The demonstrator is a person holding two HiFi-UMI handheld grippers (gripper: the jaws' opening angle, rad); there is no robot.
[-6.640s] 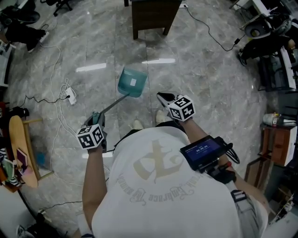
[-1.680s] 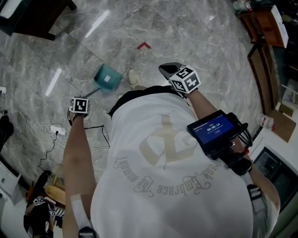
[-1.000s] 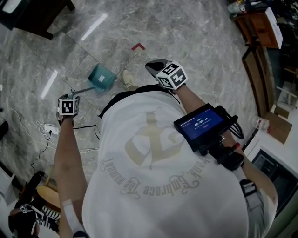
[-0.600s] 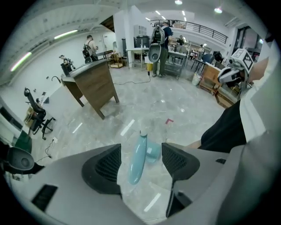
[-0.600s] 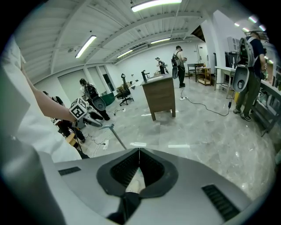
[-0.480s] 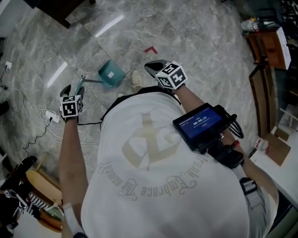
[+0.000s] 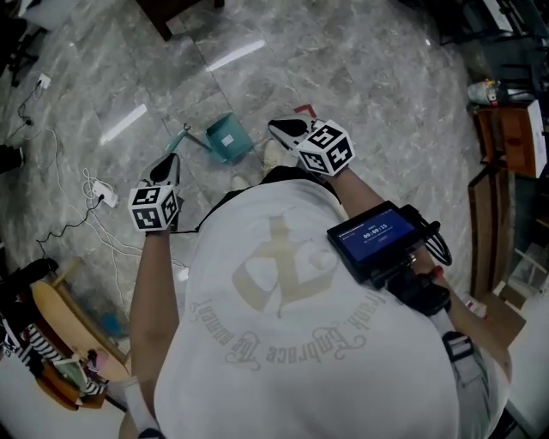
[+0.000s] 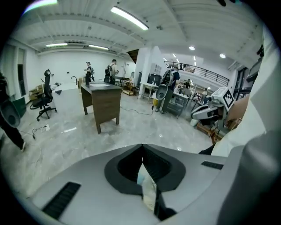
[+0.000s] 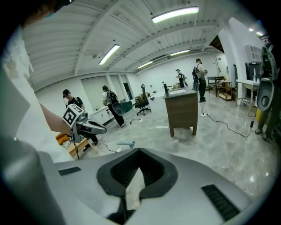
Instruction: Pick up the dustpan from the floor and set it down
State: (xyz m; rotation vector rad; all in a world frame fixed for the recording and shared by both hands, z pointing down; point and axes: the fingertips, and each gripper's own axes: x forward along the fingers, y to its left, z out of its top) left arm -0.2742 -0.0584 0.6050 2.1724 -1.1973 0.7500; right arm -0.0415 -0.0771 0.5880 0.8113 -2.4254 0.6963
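The teal dustpan [image 7: 227,137] lies on the grey marble floor just ahead of the person's feet, its thin handle [image 7: 187,135] reaching left. My left gripper [image 7: 169,161] hovers left of and nearer than that handle, apart from it; its jaws [image 8: 142,147] are shut with nothing between them. On the other side, my right gripper [image 7: 276,126] hangs by the pan's right edge, and its jaws [image 9: 139,151] meet with nothing held. In the right gripper view the left gripper [image 9: 88,125] shows at the left, with a pale teal handle [image 9: 125,143] low on the floor beyond it.
A dark wooden desk [image 7: 176,13] [image 8: 103,103] [image 9: 182,110] stands further out on the floor. A power strip with cables [image 7: 105,195] lies at the left, and a red tape mark [image 7: 304,110] near the pan. Wooden furniture [image 7: 506,129] lines the right. People stand far off.
My left gripper let go of the dustpan's handle, rose away from it and closed its jaws. The dustpan stays on the floor. The right gripper shifted along with the person.
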